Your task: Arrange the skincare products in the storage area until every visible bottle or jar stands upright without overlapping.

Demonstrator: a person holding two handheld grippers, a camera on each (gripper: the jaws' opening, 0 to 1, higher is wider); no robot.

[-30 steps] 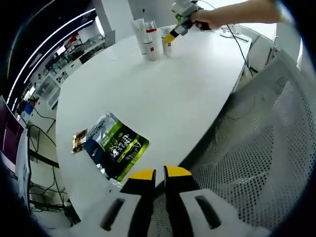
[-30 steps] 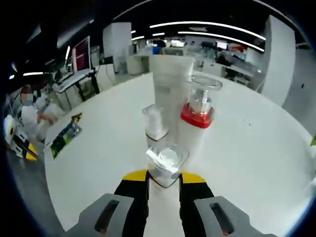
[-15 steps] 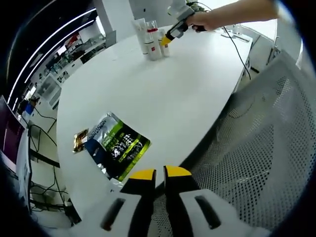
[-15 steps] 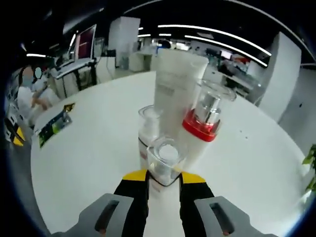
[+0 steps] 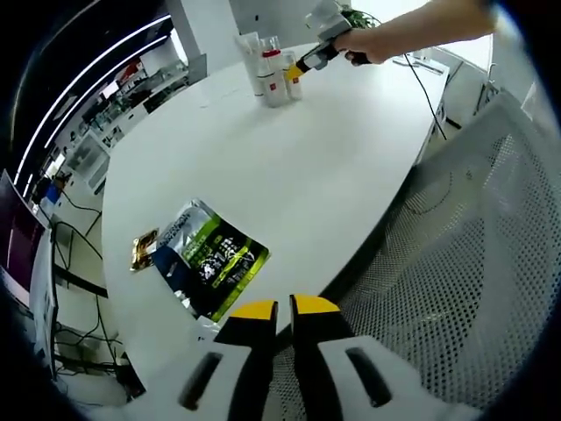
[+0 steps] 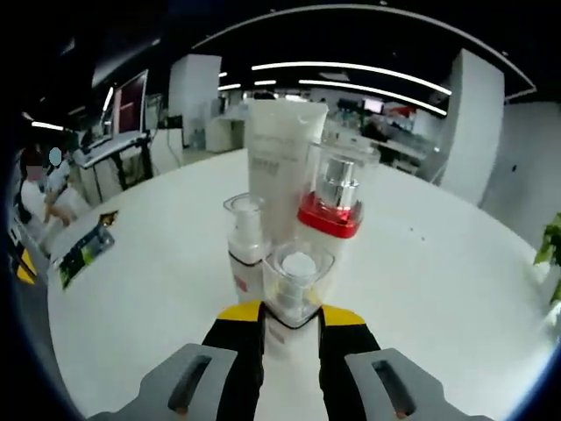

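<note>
In the right gripper view my right gripper is shut on a small clear-capped bottle, held upright at the front of the group. Right behind it stand a tall white tube, a pump bottle with a red collar and another small clear-capped bottle, close together on the white table. The left gripper view shows the same cluster far off, with the right gripper and a person's hand at it. My left gripper is shut on nothing at the table's near edge.
A green and dark snack bag lies flat near the left gripper, with a small gold packet beside it. A grey mesh chair back stands at the right of the table. A cable trails across the far side.
The right gripper view has levelled and shifted slightly, with the held bottle staying in the jaws by the cluster. The left gripper has not moved.
</note>
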